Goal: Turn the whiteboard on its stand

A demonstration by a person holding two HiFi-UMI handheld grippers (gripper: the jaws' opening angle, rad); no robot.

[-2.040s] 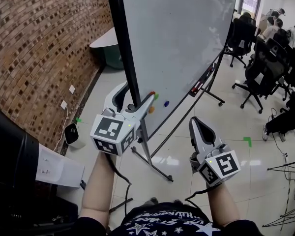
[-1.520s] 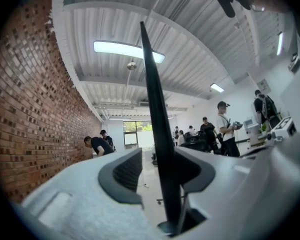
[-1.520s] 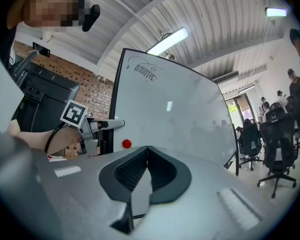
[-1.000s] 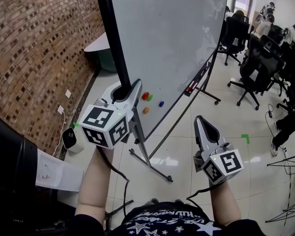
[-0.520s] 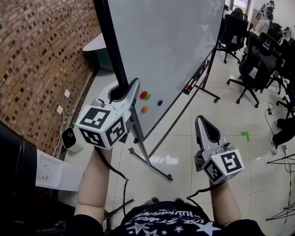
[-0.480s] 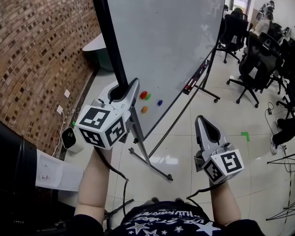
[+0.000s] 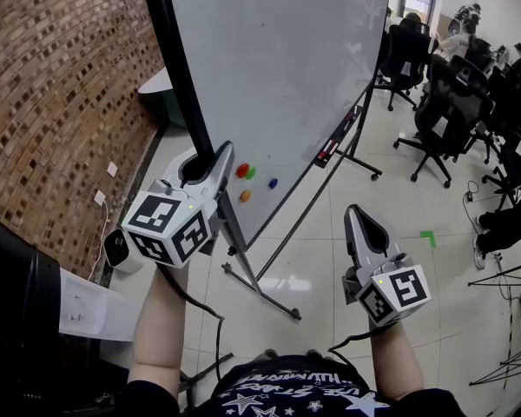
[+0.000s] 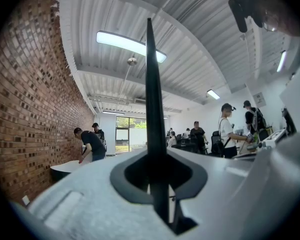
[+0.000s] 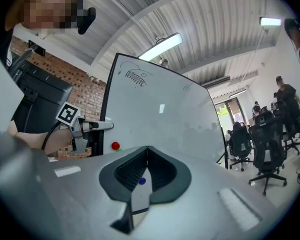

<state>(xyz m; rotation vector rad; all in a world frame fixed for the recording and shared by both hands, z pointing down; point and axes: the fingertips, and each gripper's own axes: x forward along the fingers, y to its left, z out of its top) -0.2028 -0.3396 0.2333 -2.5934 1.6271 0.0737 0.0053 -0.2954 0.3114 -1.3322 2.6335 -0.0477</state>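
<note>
Nearest, the right gripper [image 7: 356, 219] hangs low on the right over the floor [image 7: 330, 272]. Its jaws are brought together at the tips with nothing between them. The whiteboard [image 7: 278, 68] stands ahead of it and to its left, well apart. Through the notch behind this gripper's closed tips, only the board's pale face and a blue magnet show.

A little further on, the left gripper [image 7: 210, 162] points level at the board's near side. Its jaws are almost closed and pinch the black frame [image 8: 149, 84]. In the left gripper view the frame rises as a thin upright strip straight through the narrow gap between them. From there the board's face slants away to the right and up.

Just past the left jaws, four magnets [image 7: 240, 171] sit on that face: red, green, blue and orange. Below the grip, a leg of the stand [image 7: 259, 285] runs across the tiles. A tray [image 7: 334, 142] with markers lies along the board's lower edge.

Further back, a brick wall [image 7: 61, 76] closes the left side. Black chairs [image 7: 443, 111] fill the right, some with people seated in them.
</note>
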